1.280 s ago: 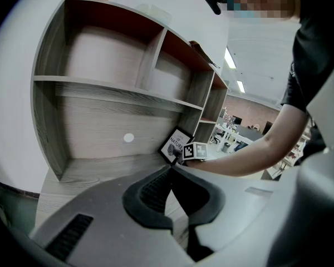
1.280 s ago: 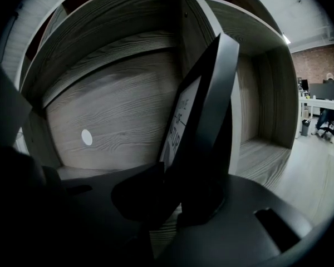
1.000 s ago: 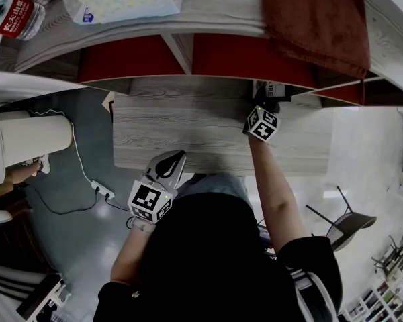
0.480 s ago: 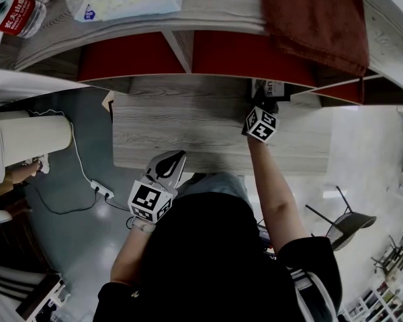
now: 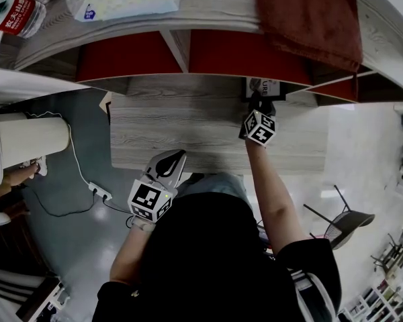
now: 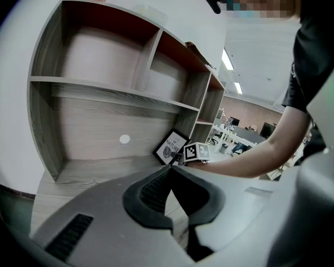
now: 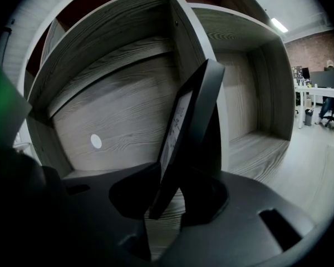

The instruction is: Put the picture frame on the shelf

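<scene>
Now opening right tongs (image 7: 179, 177) around frame (image 7: 192, 115)

The words "OF NATURE" are read on the print in the black picture frame (image 6: 171, 147) in the shelf (image 6: 100, 89), while white Chinese characters, too small to be made out, are seen on the red label of the plastic bottle (image 5: 12, 11) lying on the shelf's top.
</scene>
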A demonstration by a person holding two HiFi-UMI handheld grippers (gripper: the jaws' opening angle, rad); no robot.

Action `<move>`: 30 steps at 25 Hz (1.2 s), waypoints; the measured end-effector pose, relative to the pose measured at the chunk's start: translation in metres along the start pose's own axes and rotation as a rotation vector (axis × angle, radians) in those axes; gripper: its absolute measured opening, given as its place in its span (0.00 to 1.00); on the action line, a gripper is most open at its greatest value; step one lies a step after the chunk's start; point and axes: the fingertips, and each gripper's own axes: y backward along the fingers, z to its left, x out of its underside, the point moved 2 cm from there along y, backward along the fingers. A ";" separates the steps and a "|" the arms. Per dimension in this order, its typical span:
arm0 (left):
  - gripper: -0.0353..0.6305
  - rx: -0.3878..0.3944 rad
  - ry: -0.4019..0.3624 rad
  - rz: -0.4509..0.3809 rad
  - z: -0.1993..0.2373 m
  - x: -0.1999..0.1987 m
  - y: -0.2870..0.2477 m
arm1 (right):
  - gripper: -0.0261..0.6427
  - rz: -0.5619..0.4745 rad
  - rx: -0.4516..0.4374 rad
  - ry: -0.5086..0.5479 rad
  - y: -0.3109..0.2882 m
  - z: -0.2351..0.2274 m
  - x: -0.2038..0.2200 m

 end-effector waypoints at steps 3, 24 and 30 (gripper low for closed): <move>0.06 0.005 -0.001 -0.004 -0.003 -0.001 -0.001 | 0.18 0.015 -0.004 0.000 0.002 -0.001 0.000; 0.06 -0.008 -0.005 -0.004 -0.010 0.002 0.003 | 0.13 -0.044 0.082 0.069 0.009 -0.020 -0.012; 0.06 -0.007 -0.009 -0.011 -0.010 0.001 0.004 | 0.16 -0.049 0.059 0.052 0.011 -0.017 -0.014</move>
